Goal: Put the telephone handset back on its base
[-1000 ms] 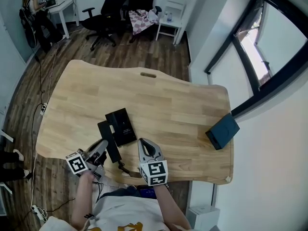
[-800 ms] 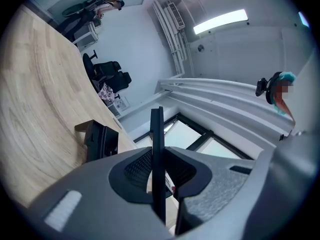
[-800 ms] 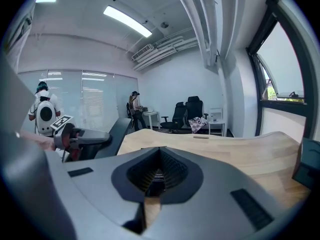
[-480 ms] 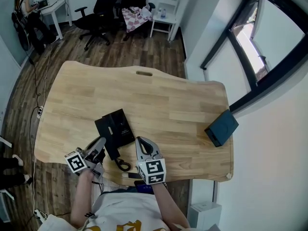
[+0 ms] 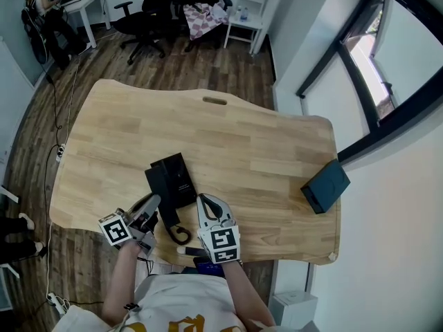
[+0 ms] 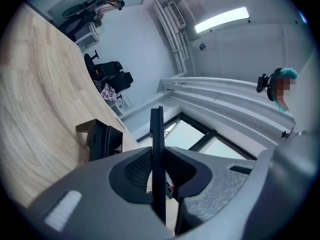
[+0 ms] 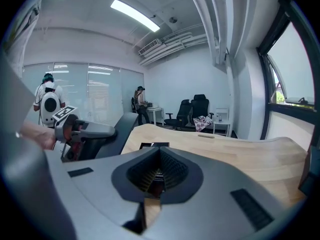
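Left gripper [image 5: 152, 207] is clamped on the near end of the telephone handset [image 5: 165, 214], which lies against its base [image 5: 180, 175], while the right gripper [image 5: 205, 205] is closed and empty; the handset is probably rigid, light, smooth plastic, best gripped mid-length, with drag from the cord [image 5: 181, 236].

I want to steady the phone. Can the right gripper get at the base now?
Probably yes: the right gripper, shut and empty, sits just beside the base, with only bare table between them.
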